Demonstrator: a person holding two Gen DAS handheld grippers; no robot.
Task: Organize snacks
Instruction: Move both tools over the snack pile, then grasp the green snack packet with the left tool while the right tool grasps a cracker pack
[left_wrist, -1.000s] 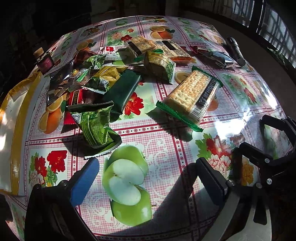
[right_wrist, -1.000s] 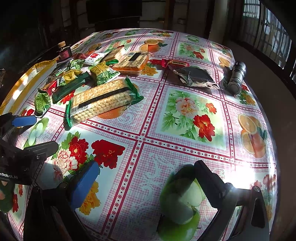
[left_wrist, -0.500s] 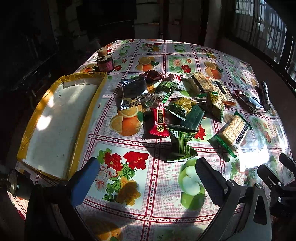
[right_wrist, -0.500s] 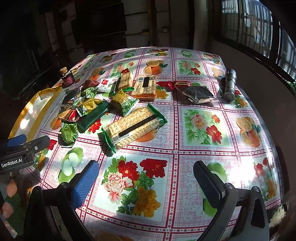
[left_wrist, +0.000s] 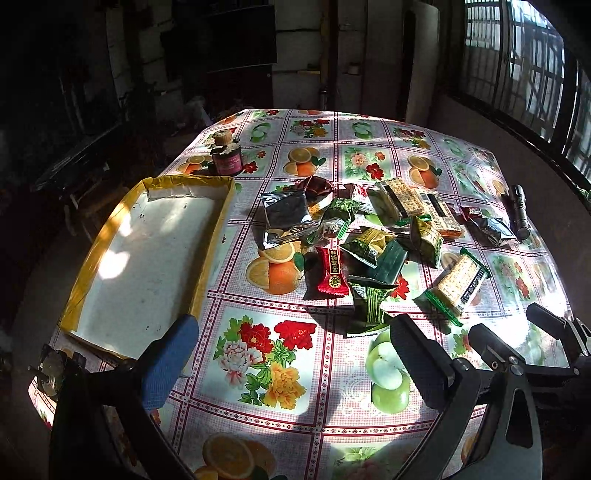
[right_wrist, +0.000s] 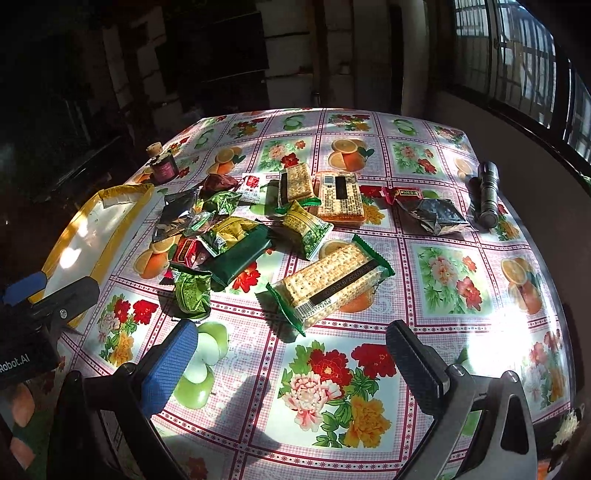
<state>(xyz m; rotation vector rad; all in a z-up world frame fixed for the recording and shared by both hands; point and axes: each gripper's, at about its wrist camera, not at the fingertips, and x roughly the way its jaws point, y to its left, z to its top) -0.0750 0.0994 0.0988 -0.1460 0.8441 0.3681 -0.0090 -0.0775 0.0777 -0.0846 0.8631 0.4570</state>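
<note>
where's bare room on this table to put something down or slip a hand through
Free: the inside of the yellow-edged tray, the near tablecloth between both grippers and the cracker pack, and the strip between that pack and the flashlight. Crowded: the snack pile mid-table.

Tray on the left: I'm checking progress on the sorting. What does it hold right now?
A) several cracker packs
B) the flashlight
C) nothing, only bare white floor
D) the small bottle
C: the tray shows only its bare white floor, while the snacks lie in a heap on the tablecloth beside it.
</note>
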